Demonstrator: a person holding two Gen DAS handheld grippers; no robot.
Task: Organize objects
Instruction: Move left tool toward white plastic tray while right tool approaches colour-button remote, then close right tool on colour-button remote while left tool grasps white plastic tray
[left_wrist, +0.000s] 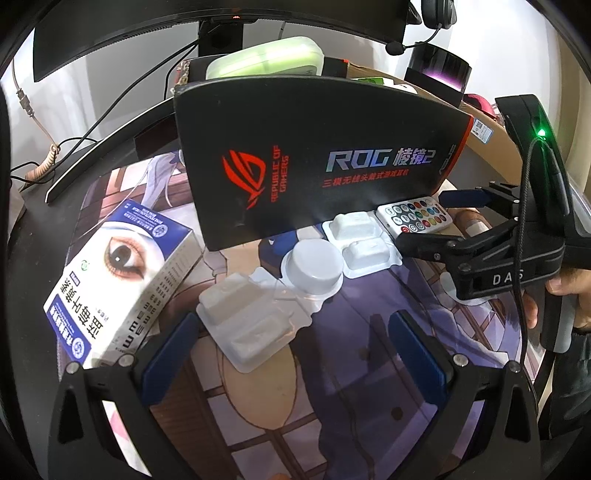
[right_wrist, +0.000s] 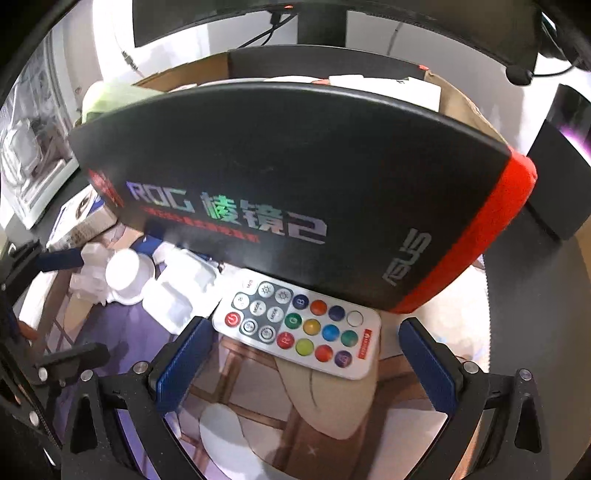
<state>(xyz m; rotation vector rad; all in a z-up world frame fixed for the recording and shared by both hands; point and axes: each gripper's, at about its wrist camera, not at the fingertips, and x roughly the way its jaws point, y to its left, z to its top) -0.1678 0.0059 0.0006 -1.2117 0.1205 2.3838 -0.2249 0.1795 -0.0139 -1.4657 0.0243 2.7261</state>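
My right gripper (right_wrist: 301, 365) hangs with its pads wide apart and empty, the remote (right_wrist: 301, 323) lying flat on the bench just ahead between them, its far edge tucked against the black box (right_wrist: 295, 184). My left gripper (left_wrist: 291, 354) is likewise spread and empty, a white plastic tray (left_wrist: 251, 325) just in front of it and the eye-drop carton (left_wrist: 125, 280) to its left. I reckon the thin remote could skid under the box if I close too high.
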